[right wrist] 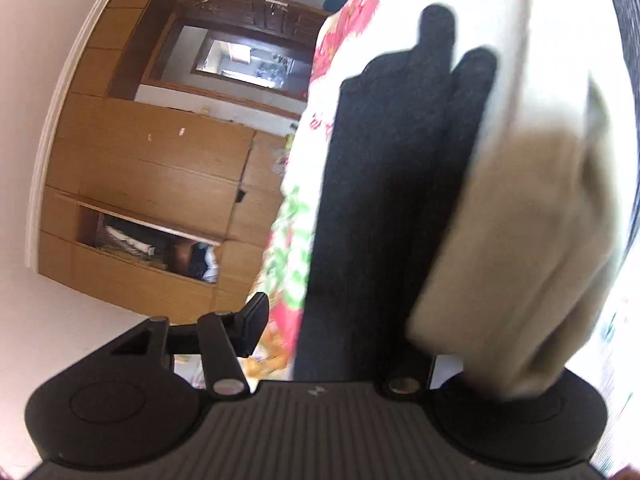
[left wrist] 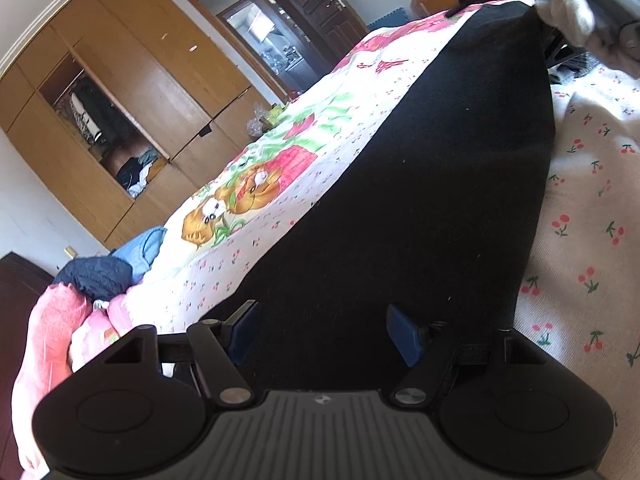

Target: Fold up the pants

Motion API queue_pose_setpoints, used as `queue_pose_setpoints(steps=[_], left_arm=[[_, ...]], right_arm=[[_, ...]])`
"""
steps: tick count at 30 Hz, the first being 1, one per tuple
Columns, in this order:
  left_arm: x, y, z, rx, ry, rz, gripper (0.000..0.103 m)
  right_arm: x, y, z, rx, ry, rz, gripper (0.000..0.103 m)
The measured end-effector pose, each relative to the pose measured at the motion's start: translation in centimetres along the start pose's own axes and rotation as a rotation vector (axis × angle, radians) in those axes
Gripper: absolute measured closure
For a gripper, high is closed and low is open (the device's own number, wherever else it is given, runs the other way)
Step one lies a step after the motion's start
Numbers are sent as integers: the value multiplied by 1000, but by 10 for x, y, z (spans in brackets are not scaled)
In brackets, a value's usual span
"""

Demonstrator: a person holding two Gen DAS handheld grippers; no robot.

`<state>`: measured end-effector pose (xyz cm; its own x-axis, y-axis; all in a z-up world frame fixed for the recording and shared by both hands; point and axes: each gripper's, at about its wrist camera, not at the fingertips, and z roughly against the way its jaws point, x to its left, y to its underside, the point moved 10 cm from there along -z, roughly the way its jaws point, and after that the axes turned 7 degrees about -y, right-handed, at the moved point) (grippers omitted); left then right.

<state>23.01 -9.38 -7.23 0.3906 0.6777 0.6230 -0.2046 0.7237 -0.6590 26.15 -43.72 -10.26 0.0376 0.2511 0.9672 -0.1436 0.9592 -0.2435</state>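
Black pants (left wrist: 420,184), one pair; two grippers (left wrist: 324,336) (right wrist: 344,332).

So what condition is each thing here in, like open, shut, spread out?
Pants: spread flat on the bedspread.
Left claw: open, pants between its fingers.
Right claw: blurred, partly hidden by pants; cannot tell.
Wardrobe: one compartment open, clothes inside.
Door: open.

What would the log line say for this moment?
task: fold pants | pants: black, flat on bed sheet | left gripper: open over pants | right gripper: state unclear
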Motion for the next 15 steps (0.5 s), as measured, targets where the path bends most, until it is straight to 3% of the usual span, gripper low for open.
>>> queue_pose_setpoints(steps=[2, 3, 5, 7, 10, 12, 13, 15], left_arm=[[1, 3, 0, 7, 1, 13, 20], [1, 4, -1, 7, 2, 16, 20], [0, 3, 0, 2, -2, 19, 20], [0, 3, 2, -2, -2, 25, 20], [5, 5, 3, -3, -8, 53, 20], [11, 10, 2, 5, -14, 84, 20], [14, 14, 2, 10, -16, 100, 20], [23, 21, 2, 19, -27, 129, 20]], right_arm=[[7, 6, -1, 9, 46, 97, 51], [11, 7, -4, 24, 57, 132, 63], [15, 4, -11, 39, 40, 84, 72], [18, -10, -13, -1, 23, 57, 72], [4, -41, -18, -91, 74, 37, 68], [0, -47, -25, -67, 79, -2, 72], [6, -45, -27, -52, 96, 40, 77], [39, -24, -23, -34, 118, 230, 95]])
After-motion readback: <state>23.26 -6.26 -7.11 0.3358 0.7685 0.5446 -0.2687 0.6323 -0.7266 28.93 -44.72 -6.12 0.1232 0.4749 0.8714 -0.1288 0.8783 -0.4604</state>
